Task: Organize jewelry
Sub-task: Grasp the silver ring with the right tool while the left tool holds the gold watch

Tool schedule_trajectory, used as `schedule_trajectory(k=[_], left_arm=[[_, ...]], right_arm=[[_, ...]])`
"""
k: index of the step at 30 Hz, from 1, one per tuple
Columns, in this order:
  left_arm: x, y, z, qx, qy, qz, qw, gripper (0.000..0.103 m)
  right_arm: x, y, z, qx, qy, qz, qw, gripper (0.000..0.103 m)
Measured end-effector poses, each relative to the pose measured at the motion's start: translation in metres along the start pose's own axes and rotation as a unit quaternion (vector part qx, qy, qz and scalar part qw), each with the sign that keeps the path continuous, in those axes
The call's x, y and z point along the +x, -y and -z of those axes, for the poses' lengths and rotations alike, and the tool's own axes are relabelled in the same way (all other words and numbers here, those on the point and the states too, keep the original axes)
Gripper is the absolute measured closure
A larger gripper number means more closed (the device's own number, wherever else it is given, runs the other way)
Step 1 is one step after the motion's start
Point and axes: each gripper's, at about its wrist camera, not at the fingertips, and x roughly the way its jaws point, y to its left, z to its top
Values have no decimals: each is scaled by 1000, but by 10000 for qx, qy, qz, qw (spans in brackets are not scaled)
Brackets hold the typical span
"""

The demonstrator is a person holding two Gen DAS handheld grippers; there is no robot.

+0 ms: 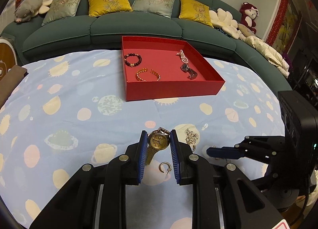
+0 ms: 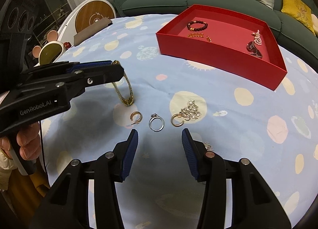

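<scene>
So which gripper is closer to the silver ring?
Right. The right gripper hangs open just short of the silver ring; the left gripper sits off to one side, shut on the gold watch.

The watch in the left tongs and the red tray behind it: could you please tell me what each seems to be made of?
Watch: probably gold-toned metal, with a shiny gold dial and a fine mesh-like band that glints; plated or solid cannot be told. It is clamped between the left tongs.

Red tray: looks like matte cardboard or paperboard, with thin, straight walls, crisp folded corners and no gloss.
</scene>
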Motion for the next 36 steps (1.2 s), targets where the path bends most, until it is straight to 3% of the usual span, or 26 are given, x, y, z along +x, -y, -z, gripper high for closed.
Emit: schedule_trajectory(k=[4, 15, 19, 29, 36], left_arm=[[-5, -4, -2, -55, 81, -63, 9999, 83], [-12, -16, -4, -161, 126, -115, 9997, 83], [-12, -17, -4, -158, 121, -110, 9997, 83], [-12, -16, -7, -133, 149, -117, 9997, 83], [-12, -4, -19, -106, 250, -42, 9996, 83]], right_arm=[[9, -15, -1, -176, -113, -113, 9997, 66], [35, -8, -9, -131, -139, 137, 9997, 71], [37, -11, -11, -254, -92, 279, 9992, 83], [31, -9, -8, -212, 12, 260, 9994, 83], [2, -4, -20, -83, 419, 225, 9988, 83]])
